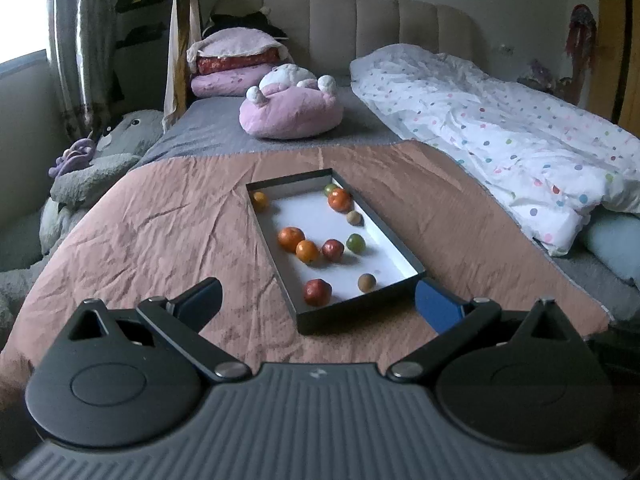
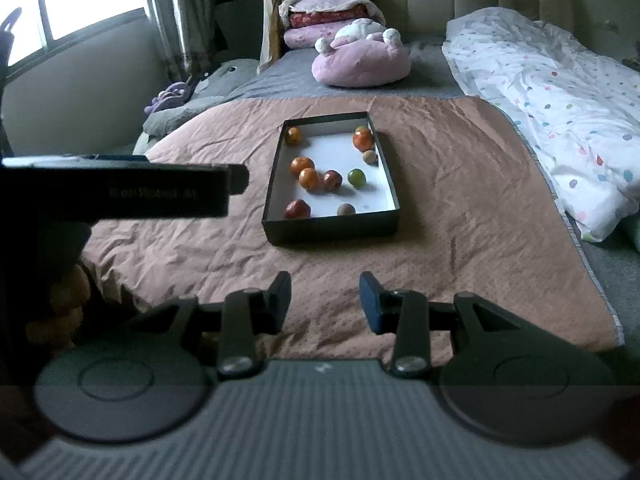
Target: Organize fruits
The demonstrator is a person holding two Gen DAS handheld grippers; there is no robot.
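Note:
A shallow dark box (image 1: 320, 322) (image 2: 332, 229) with a white floor lies on the pink bedspread and holds several small fruits: oranges (image 1: 291, 239) (image 2: 301, 165), red ones (image 1: 317, 292) (image 2: 297, 209), green ones (image 1: 355, 243) (image 2: 356, 177) and tan ones (image 1: 366, 282) (image 2: 346, 210). My left gripper (image 1: 318, 302) is open wide and empty, just short of the box's near end. My right gripper (image 2: 325, 300) is open and empty, well back from the box. The left gripper's body (image 2: 120, 190) shows at the left of the right wrist view.
The pink bedspread (image 1: 160, 232) covers the near bed. A pink plush (image 1: 292, 108) and stacked pillows (image 1: 232, 60) lie beyond the box. A dotted white duvet (image 1: 500, 132) runs along the right. A grey plush (image 1: 100, 160) sits at the left edge.

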